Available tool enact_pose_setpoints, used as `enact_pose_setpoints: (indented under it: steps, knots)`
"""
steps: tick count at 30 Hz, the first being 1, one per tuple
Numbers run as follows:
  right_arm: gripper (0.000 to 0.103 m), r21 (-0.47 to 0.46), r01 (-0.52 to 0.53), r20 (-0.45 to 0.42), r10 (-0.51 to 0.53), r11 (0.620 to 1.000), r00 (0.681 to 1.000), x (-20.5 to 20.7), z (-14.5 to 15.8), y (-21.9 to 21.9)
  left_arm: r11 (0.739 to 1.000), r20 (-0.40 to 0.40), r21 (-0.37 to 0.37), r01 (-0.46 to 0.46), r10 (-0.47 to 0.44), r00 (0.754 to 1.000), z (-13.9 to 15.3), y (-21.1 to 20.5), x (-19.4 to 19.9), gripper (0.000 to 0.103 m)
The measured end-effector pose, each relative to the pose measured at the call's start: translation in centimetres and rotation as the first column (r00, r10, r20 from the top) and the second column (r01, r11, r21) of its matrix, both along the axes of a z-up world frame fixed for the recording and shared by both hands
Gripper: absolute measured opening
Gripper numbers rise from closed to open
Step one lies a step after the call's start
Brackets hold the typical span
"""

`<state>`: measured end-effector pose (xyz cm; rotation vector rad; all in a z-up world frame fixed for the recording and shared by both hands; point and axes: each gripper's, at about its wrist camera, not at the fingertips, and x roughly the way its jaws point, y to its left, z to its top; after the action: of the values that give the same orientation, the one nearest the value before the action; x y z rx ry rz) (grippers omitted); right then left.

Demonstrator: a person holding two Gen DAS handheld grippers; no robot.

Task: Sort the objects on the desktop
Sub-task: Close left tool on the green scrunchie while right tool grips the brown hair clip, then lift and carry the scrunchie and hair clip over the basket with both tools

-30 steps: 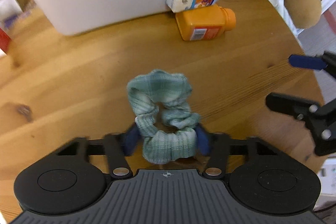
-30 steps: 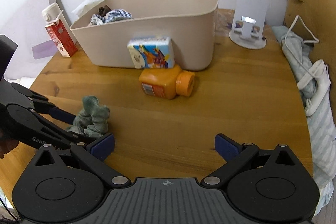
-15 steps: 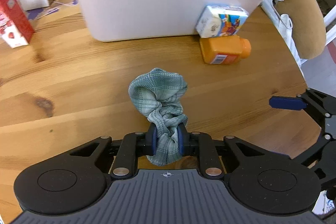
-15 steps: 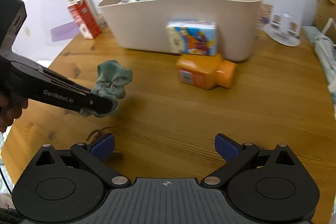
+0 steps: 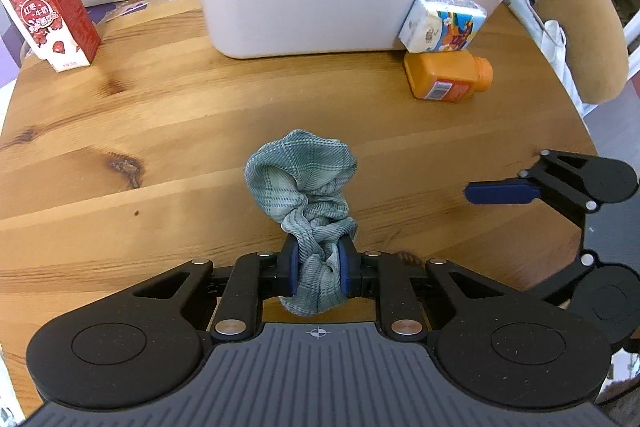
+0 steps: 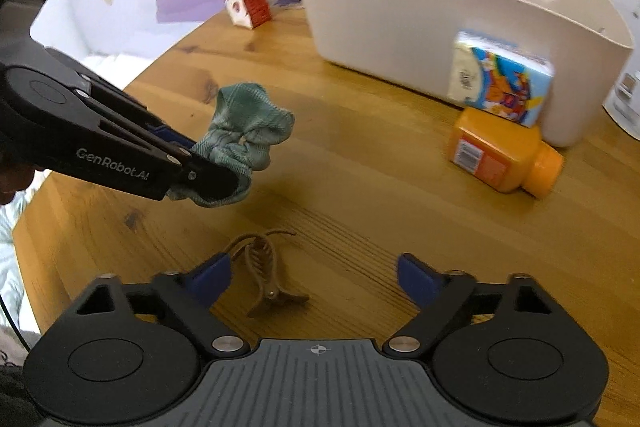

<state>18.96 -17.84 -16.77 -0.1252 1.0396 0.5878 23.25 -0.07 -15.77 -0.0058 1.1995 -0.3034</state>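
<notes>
The left gripper [image 5: 318,269] is clamping the scrunchie [image 5: 308,195], whose long axis is pointing ahead toward the bin [image 5: 320,11]. The right gripper [image 6: 314,277] is gaping wide, holding nothing, above a hair clip [image 6: 264,275].

I see bare table [image 5: 200,147] ahead of my left gripper [image 5: 318,269]; bin [image 5: 320,7], tissue pack [image 5: 442,25] and orange bottle [image 5: 446,75] block beyond.

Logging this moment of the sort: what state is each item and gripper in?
green scrunchie: clamped, lifted off the table
left gripper: jaws shut on the scrunchie
right gripper: jaws open, empty
brown hair clip: lying on the table
orange bottle: on its side, capped
tissue pack: leaning against the bin
beige bin: upright, holding fabric
milk carton: upright
</notes>
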Motion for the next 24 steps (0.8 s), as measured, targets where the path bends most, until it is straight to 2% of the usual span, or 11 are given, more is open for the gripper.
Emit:
enact_pose_setpoints:
  steps: [6,8,13,24]
  knots:
    - [0.065,-0.021,-0.026,-0.009,0.025,0.999,1.0,0.0,-0.3,0.4,1.0,-0.012,0.005,-0.009,0.009,1.0,-0.4,0.2,-0.2,0.019]
    - [0.047,-0.038,-0.031,0.0,0.031,0.999,1.0,-0.1,-0.4,0.4,1.0,-0.012,0.009,-0.003,0.004,1.0,-0.4,0.1,-0.2,0.019]
    - [0.018,-0.037,-0.05,-0.009,0.05,0.998,0.999,0.0,-0.3,0.2,1.0,-0.01,0.011,0.004,-0.004,1.0,-0.5,-0.2,-0.3,0.019]
    - [0.018,-0.029,0.007,0.0,-0.007,1.0,1.0,-0.1,0.3,-1.7,0.999,0.003,-0.009,0.031,-0.031,1.0,0.5,-1.2,-0.5,0.019]
